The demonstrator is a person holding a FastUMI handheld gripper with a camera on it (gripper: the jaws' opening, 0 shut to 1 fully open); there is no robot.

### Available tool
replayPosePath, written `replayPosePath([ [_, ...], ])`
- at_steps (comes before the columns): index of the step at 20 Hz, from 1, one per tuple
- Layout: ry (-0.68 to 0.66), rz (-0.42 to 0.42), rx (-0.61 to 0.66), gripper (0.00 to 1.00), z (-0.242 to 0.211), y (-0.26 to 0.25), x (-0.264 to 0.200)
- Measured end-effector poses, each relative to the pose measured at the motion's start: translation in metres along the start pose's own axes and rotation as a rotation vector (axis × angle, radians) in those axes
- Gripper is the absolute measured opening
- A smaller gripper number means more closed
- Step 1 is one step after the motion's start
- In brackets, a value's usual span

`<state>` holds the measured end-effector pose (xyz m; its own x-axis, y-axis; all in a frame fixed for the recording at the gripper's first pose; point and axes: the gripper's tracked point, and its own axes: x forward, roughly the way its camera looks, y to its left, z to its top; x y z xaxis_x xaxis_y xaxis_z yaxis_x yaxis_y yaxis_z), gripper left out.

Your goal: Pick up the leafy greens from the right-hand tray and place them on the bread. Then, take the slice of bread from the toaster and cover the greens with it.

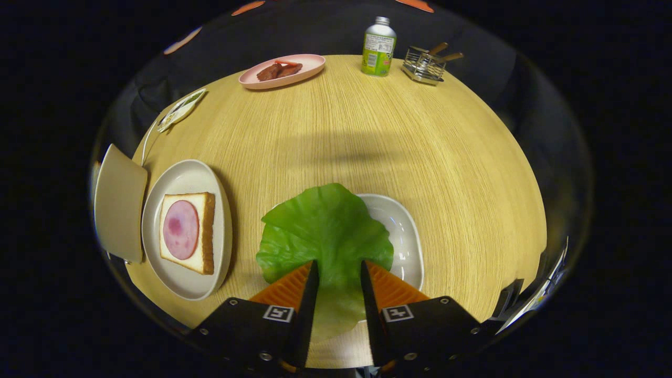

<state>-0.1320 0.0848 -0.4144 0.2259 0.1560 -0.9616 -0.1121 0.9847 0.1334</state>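
Note:
A broad green lettuce leaf [325, 231] spreads over the left part of the white right-hand tray [404, 236] and past its edge. My gripper [336, 270] is shut on the near part of the leaf, which fills the narrow gap between the two fingers. Off to the left, a white plate [184, 176] carries a slice of bread [207, 231] topped with a round pink slice of ham [180, 229]. Further left of that plate stands a beige toaster [119, 202] with a white cord; its slot is hidden from me.
At the table's far side sit a pink plate of reddish meat pieces [282, 70], a green bottle [378, 47] and a small metal holder with wooden-handled utensils [425, 64]. A small white-and-green packet [181, 109] lies near the far left edge. Bare wooden tabletop [367, 136] stretches beyond the leaf.

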Motion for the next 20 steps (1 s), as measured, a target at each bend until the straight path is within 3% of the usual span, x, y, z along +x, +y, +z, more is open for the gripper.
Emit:
replayPosePath([
  [2,-0.005,-0.015,0.015,0.26,0.001,-0.001,0.0],
  [6,-0.035,-0.023,0.03,0.04,0.001,-0.004,0.0],
  [20,-0.175,0.15,-0.005,0.01,0.037,0.066,-0.069],
])
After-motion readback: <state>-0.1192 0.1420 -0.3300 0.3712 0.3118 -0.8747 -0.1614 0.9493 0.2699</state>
